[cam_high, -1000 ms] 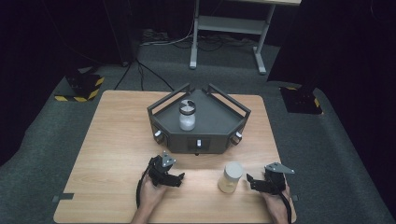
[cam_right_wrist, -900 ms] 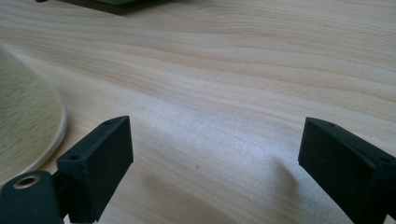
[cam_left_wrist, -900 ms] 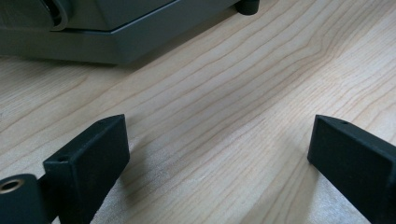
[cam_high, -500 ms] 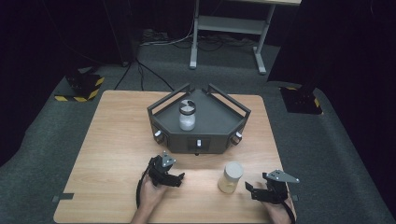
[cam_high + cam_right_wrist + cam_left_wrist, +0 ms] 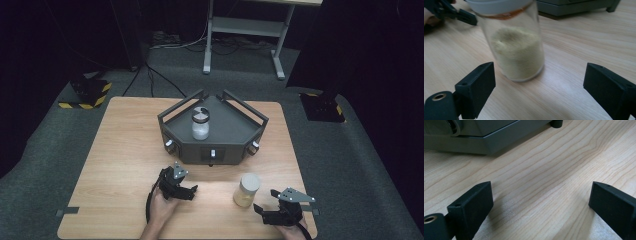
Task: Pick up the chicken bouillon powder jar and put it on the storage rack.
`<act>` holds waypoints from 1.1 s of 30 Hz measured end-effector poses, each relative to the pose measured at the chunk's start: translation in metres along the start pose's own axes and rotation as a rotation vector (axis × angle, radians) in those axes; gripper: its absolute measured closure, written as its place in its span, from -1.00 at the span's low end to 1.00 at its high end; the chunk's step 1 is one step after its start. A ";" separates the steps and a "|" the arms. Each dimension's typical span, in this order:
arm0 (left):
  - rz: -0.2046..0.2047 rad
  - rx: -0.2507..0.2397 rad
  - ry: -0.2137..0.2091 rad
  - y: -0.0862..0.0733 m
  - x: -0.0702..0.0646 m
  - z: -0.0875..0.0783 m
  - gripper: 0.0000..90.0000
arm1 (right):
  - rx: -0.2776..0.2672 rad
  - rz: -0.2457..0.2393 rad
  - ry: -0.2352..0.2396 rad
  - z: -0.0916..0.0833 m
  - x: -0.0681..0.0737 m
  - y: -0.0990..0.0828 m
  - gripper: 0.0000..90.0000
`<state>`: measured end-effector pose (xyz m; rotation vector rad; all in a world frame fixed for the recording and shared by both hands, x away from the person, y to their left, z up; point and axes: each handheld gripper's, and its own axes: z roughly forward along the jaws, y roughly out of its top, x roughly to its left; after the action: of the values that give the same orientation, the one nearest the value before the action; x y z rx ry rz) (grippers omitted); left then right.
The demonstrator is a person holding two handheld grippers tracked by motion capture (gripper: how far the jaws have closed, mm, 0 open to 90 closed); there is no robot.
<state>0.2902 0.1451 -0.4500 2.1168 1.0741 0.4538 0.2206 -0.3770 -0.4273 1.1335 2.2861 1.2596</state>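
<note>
Since a moment ago, our right gripper (image 5: 264,209) has slid back toward us and away from the jar (image 5: 246,190), so now it sits near the bottom edge of the worktop (image 5: 115,165). The jar stands upright on the wood, in front of the dark tray stand (image 5: 215,142), with pale yellow powder inside and a white lid on top. In the right gripper view the jar (image 5: 517,47) is ahead of our jaws, which are spread wide with nothing between them. We think they are let go like this so the jar can stand by itself.

Our left gripper (image 5: 187,190) rests low on the wood, near the stand, and its jaws are spread wide too, holding nothing. A second jar (image 5: 200,124) stands on the stand's tray.

The jar looks a bit blurry up close, and its lid is cut off at the top. We cannot read the little knobs on the stand.
</note>
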 end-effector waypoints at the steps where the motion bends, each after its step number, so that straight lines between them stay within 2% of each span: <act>1: 0.000 0.000 0.000 0.000 0.000 0.000 -0.88 | -0.005 -0.002 0.010 0.000 0.000 0.000 -0.77; 7: 0.000 0.000 0.000 0.000 0.000 0.000 -0.88 | -0.033 -0.030 0.050 0.003 0.002 0.005 -0.77; 16: 0.000 0.000 0.000 0.000 0.000 0.000 -0.88 | -0.052 -0.044 0.070 0.015 0.004 0.016 -0.74; 33: 0.000 0.000 0.000 0.000 0.000 0.000 -0.88 | -0.123 -0.057 0.066 0.026 0.008 0.018 -0.58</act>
<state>0.2902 0.1451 -0.4500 2.1169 1.0741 0.4539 0.2390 -0.3502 -0.4265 0.9919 2.2360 1.4136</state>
